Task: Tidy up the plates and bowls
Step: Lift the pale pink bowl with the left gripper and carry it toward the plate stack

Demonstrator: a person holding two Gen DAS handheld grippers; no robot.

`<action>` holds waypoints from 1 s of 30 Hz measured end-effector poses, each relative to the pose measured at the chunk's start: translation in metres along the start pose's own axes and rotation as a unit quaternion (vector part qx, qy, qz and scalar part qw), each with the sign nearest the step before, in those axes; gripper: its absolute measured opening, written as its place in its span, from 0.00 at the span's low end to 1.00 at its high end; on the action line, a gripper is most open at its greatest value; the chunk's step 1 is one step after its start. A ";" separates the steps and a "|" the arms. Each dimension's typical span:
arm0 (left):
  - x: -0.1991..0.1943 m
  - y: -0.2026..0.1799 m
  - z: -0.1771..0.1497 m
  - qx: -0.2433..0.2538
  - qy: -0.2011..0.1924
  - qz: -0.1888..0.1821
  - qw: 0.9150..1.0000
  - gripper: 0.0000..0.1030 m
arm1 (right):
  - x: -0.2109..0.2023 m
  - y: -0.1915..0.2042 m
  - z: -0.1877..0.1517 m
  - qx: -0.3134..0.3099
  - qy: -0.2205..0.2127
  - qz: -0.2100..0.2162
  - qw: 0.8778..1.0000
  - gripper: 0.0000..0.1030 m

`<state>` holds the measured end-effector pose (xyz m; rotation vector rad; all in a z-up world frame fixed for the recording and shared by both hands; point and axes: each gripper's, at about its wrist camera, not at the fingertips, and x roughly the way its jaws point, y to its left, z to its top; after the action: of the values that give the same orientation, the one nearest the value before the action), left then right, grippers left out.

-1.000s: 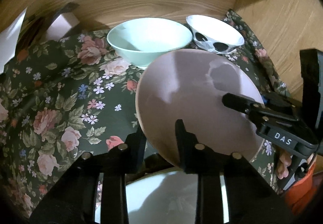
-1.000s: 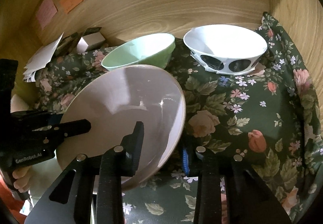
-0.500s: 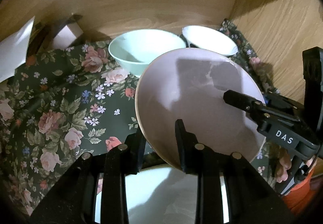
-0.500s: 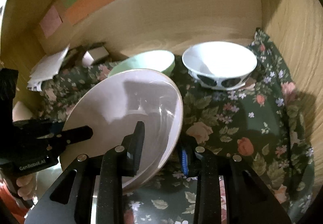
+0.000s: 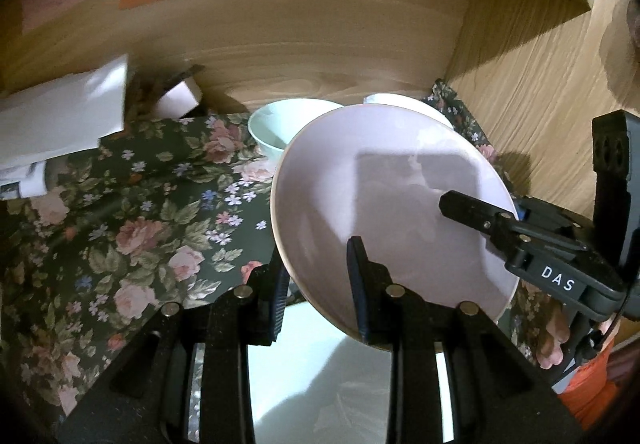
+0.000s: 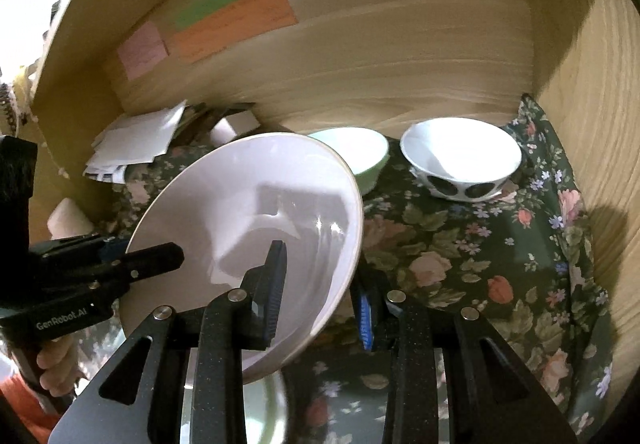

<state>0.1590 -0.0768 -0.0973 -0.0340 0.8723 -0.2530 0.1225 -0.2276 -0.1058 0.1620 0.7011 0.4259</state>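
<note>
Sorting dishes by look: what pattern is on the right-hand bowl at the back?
White bowl with large black oval spots around its side; clearest in the right wrist view.

I count one pale pink plate point(image 6: 256, 228), one more plate point(image 5: 320, 376) under it, two bowls, one mint green bowl point(image 6: 360, 156) and one white bowl point(image 6: 460, 160), three coloured paper notes point(image 6: 232, 24) and two tools.

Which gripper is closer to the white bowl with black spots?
Right. The right gripper grips the pale pink plate's edge facing that bowl; the left gripper grips the plate's opposite edge.
</note>
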 end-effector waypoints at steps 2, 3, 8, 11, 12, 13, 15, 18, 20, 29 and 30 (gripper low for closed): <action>-0.007 0.004 -0.003 -0.004 -0.005 0.002 1.000 0.27 | -0.001 0.008 0.000 -0.007 -0.001 0.002 1.000 0.27; -0.012 0.007 -0.005 -0.007 -0.009 0.004 1.000 0.27 | -0.002 0.012 -0.001 -0.009 -0.002 0.003 1.000 0.27; -0.034 0.020 -0.017 -0.019 -0.024 0.012 0.999 0.27 | -0.005 0.034 -0.002 -0.025 -0.005 0.014 1.000 0.27; -0.046 0.029 -0.025 -0.026 -0.032 0.019 0.999 0.27 | -0.005 0.047 -0.004 -0.035 -0.005 0.022 0.999 0.27; -0.050 0.032 -0.028 -0.028 -0.034 0.022 0.999 0.27 | -0.005 0.052 -0.004 -0.038 -0.004 0.025 0.999 0.27; -0.055 0.036 -0.032 -0.032 -0.036 0.024 0.999 0.27 | -0.004 0.056 -0.005 -0.040 -0.004 0.027 0.999 0.27; -0.062 0.043 -0.037 -0.039 -0.040 0.028 0.998 0.27 | -0.003 0.064 -0.007 -0.046 -0.002 0.034 0.998 0.27; -0.075 0.056 -0.047 -0.052 -0.047 0.038 0.997 0.27 | 0.002 0.080 -0.011 -0.056 0.004 0.046 0.997 0.27; -0.083 0.065 -0.054 -0.060 -0.049 0.043 0.996 0.27 | 0.005 0.088 -0.013 -0.060 0.007 0.053 0.997 0.27; -0.109 0.096 -0.089 -0.092 -0.061 0.064 0.992 0.27 | 0.019 0.127 -0.027 -0.085 0.027 0.082 0.993 0.27; -0.111 0.100 -0.093 -0.096 -0.062 0.066 0.991 0.27 | 0.021 0.132 -0.028 -0.088 0.029 0.085 0.992 0.27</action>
<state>0.0405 0.0528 -0.0867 -0.1681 0.7687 -0.0421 0.0753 -0.0996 -0.1019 0.0427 0.7061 0.6553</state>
